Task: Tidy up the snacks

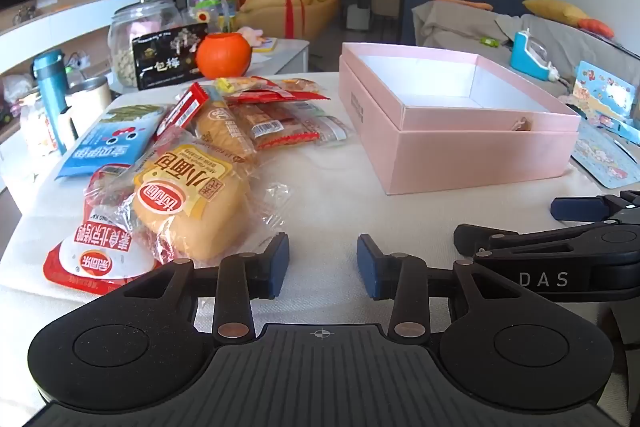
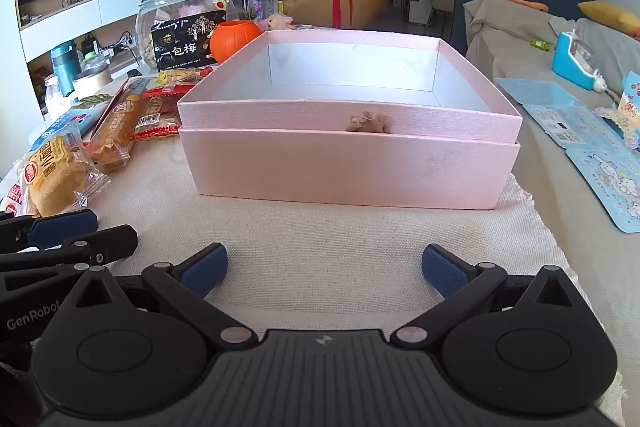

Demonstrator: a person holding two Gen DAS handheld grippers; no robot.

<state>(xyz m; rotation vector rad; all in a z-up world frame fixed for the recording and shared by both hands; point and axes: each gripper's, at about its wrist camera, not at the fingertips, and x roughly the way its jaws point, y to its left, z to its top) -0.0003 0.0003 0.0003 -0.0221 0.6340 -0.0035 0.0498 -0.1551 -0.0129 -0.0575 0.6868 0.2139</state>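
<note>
Our left tool hovers low over the cloth-covered counter with its jaws parted and nothing between them. From this wrist view, the snacks lie heaped to its left: a bun nearest, just beside the left finger, a red-and-white pouch by it, a blue packet behind, and red-wrapped cakes farther back. We judge the tool is aimed here because the bun is the closest pick. The pink box sits open to the right, well apart from the pile, so there is room to carry things across. The right tool shows at the right edge

From the right wrist view, our right tool is spread wide and holds nothing, low over bare cloth and squared up to the box. The box is empty inside, so we judge sorting has not begun. The bun and the other packets lie left of the box, some close against its side. The left tool shows at the left edge, near the bun. An orange pumpkin pot and a jar stand behind, clear of the work
</note>
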